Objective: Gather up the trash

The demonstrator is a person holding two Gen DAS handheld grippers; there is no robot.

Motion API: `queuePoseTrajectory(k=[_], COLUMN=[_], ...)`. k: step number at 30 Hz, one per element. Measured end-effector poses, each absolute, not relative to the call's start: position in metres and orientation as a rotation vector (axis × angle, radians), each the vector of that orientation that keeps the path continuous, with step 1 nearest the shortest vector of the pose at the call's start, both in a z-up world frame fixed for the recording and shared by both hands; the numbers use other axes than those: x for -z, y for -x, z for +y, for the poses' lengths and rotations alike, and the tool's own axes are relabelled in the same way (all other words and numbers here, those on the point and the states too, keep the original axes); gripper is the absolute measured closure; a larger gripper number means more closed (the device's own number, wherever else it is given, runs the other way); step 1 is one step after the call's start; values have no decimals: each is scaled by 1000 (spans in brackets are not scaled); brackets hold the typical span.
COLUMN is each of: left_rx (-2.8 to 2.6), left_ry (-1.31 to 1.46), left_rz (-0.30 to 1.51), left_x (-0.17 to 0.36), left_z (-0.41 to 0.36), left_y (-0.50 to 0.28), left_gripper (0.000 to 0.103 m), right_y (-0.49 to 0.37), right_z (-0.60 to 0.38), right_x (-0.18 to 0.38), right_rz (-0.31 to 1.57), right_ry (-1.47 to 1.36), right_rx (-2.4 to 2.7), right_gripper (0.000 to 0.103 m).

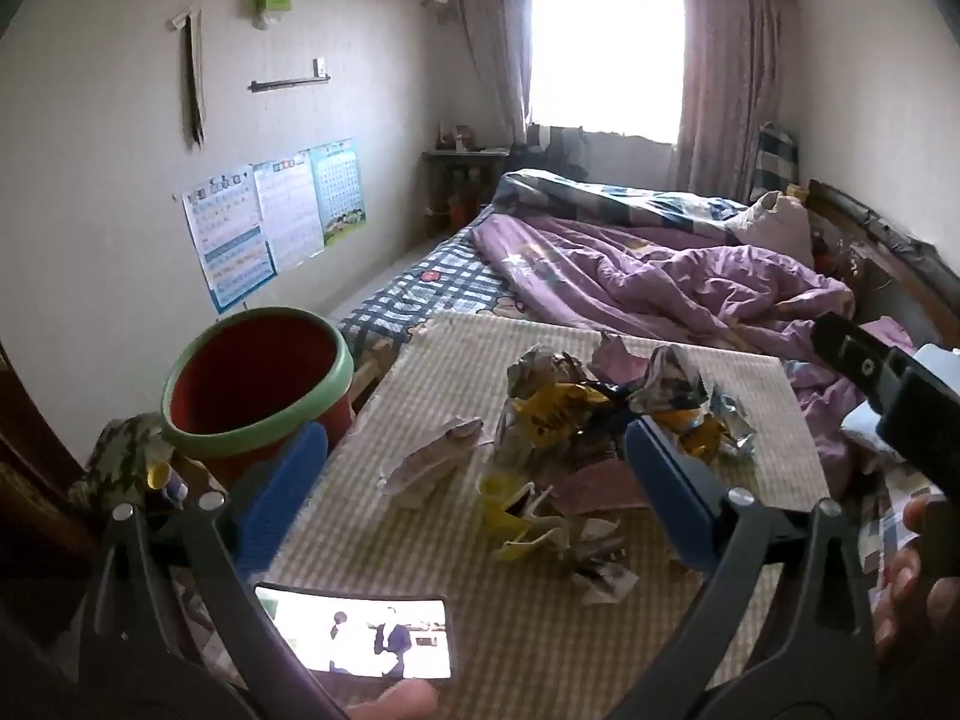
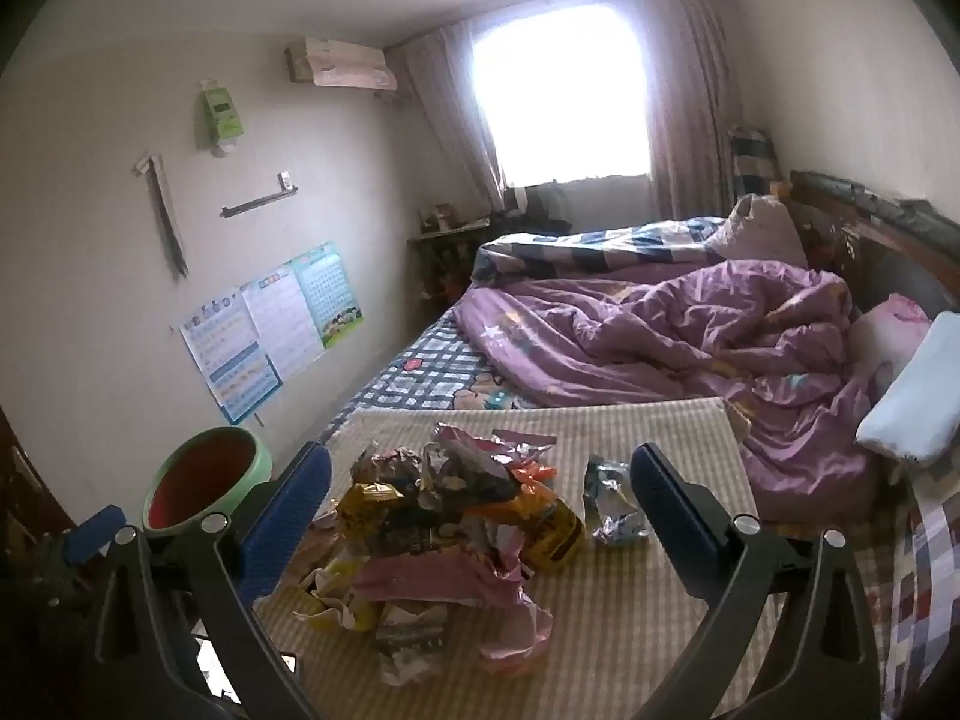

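I see crinkled foil and glossy plastic wrappers (image 2: 456, 516) on a woven checked cloth mat (image 2: 630, 600). Smooth plastic bin (image 1: 252, 384); my gripper fingers (image 2: 288, 510) look ribbed matt blue.

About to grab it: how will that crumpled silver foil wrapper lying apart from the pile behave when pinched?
The silver foil wrapper looks thin and crinkled, so probably very light and will crush flat. Its shiny surface may slip. Lying loose on the checked mat, it would likely slide if pushed.
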State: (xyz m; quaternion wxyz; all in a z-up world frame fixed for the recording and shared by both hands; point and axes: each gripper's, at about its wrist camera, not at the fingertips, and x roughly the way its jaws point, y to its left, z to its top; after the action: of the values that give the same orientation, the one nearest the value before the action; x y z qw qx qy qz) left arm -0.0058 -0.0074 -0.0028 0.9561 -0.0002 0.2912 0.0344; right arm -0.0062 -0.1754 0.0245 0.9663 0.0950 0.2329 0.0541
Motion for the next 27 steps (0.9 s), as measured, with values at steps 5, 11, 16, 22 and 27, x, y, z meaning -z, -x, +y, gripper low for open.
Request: queuePoseTrajectory(k=[5, 11, 16, 22, 27], left_rx=[-80, -90, -80, -40, -37], left_ry=[24, 15, 24, 27, 46], left_rz=[598, 585, 584, 585, 585], left_x=[1, 1, 5, 7, 9], left_z=[0, -4, -5, -16, -19], left_y=[1, 6, 4, 0, -4], left_gripper=[5, 5, 5, 5, 5], right_y=[7, 4, 3, -1, -3], right_z=[-172, -173, -174, -178, -180], right_x=[-27, -27, -26, -23, -22], right_rz=[455, 454, 460, 462, 455], right_ry=[-171, -171, -171, -158, -142], right_rx=[-128, -140, -142, -136, -135], right_gripper=[7, 7, 7, 7, 7])
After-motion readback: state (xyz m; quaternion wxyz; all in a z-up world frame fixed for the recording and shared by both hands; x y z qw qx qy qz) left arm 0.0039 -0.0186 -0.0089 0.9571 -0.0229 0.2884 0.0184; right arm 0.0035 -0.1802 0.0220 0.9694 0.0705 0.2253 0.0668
